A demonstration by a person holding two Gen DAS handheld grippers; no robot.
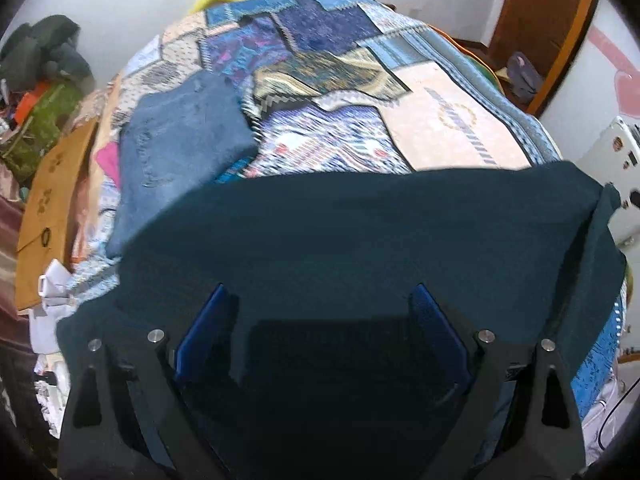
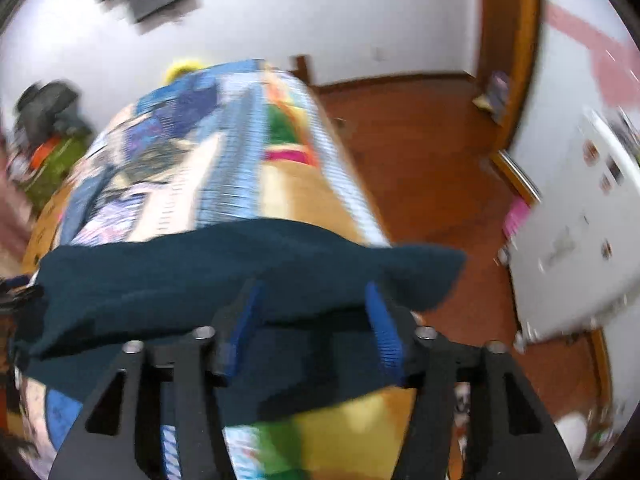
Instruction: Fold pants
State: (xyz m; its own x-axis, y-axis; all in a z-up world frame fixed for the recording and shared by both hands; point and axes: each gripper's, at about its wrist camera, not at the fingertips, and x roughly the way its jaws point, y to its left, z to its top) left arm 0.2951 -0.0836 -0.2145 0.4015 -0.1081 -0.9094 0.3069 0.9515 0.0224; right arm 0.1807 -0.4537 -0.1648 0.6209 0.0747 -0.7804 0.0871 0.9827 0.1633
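Note:
Dark teal pants (image 1: 360, 232) lie across the near end of a bed with a patchwork cover (image 1: 328, 80). My left gripper (image 1: 320, 300) is open, its blue pads (image 1: 208, 320) spread wide over the teal cloth, nothing pinched. In the right wrist view the same pants (image 2: 224, 268) drape over the bed's near right corner. My right gripper (image 2: 312, 296) is open too, its blue pads (image 2: 384, 332) standing apart above the cloth's near edge. That view is blurred by motion.
Folded blue jeans (image 1: 180, 148) lie on the bed's left side. A brown cardboard box (image 1: 52, 200) and piled clothes (image 1: 40, 80) stand left of the bed. A wooden floor (image 2: 432, 168) and a white appliance (image 2: 580, 232) are to the right.

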